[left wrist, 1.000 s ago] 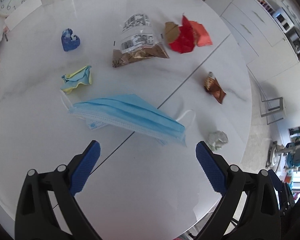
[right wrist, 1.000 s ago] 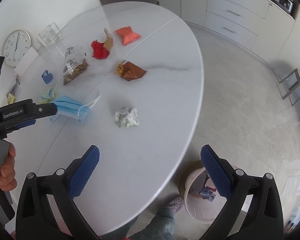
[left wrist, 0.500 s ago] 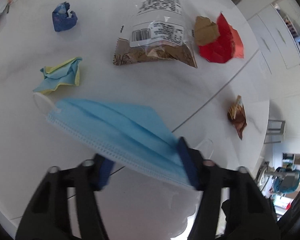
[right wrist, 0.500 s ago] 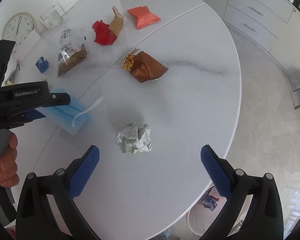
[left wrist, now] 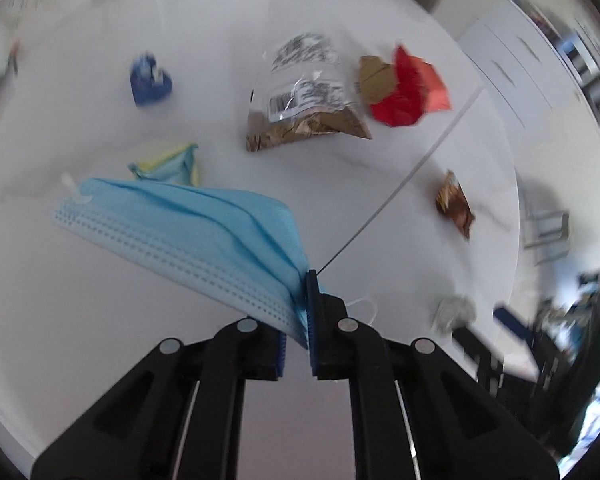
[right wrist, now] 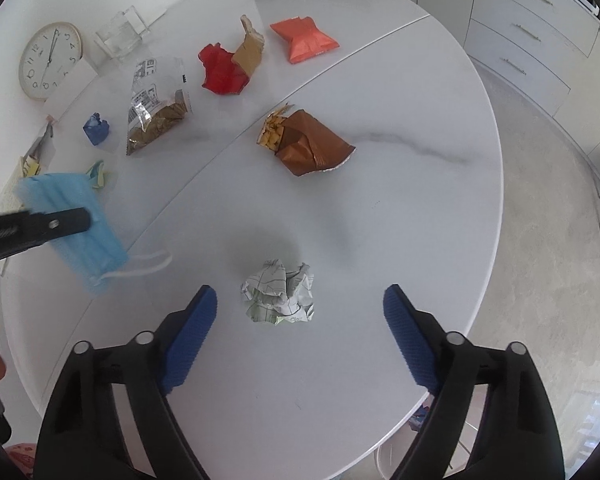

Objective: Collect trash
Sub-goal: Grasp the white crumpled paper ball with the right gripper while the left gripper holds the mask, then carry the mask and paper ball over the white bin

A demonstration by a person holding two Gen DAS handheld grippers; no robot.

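My left gripper (left wrist: 300, 308) is shut on the near corner of a blue face mask (left wrist: 188, 228), which fans out to the left just above the white table; the right wrist view shows that mask (right wrist: 80, 216) at the far left under the left gripper's arm. My right gripper (right wrist: 300, 312) hangs over a crumpled ball of printed paper (right wrist: 278, 294). Its jaws are closing, the ball lies between the blue pads, and neither pad touches it. That same ball (left wrist: 454, 312) shows blurred at the right of the left wrist view.
On the round white table (right wrist: 400, 208) lie a brown snack wrapper (right wrist: 308, 142), a clear bag of brown bits (right wrist: 156, 114), red crumpled paper (right wrist: 224, 68), an orange packet (right wrist: 306, 40), a blue scrap (right wrist: 96, 128) and a yellow-blue scrap (left wrist: 172, 164). A clock (right wrist: 48, 60) leans at the back left.
The left jaws closed from wide open onto the mask's corner. My right gripper came down over the paper ball and its jaws narrowed around it.
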